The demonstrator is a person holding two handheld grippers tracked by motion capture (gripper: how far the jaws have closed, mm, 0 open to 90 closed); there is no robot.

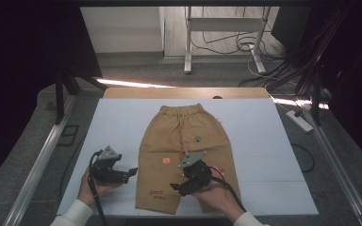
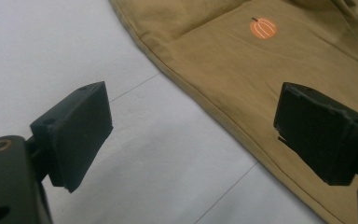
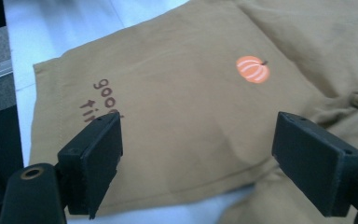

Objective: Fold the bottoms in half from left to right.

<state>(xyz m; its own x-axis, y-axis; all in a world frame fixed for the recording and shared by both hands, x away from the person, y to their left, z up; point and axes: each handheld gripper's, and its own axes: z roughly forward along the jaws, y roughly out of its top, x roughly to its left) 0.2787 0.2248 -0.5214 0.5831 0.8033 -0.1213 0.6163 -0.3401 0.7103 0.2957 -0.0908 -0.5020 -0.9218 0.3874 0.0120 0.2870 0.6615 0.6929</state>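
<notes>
Shorts (image 1: 184, 150) lie flat on the table (image 1: 264, 141), waistband at the far side, legs toward the person. Left gripper (image 1: 131, 171) sits just left of the left leg; right gripper (image 1: 175, 187) hovers over the legs.

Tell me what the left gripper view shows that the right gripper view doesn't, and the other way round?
The left gripper view alone shows a wide stretch of the white table cover and the shorts' long side seam running across it.

The right gripper view alone shows brown lettering on the leg, the leg's hem and rumpled folds of cloth.

Both show the tan shorts with the orange pumpkin print, and each looks past its own gripper, the left gripper and the right gripper, with black jaws standing wide apart and nothing between them.
</notes>
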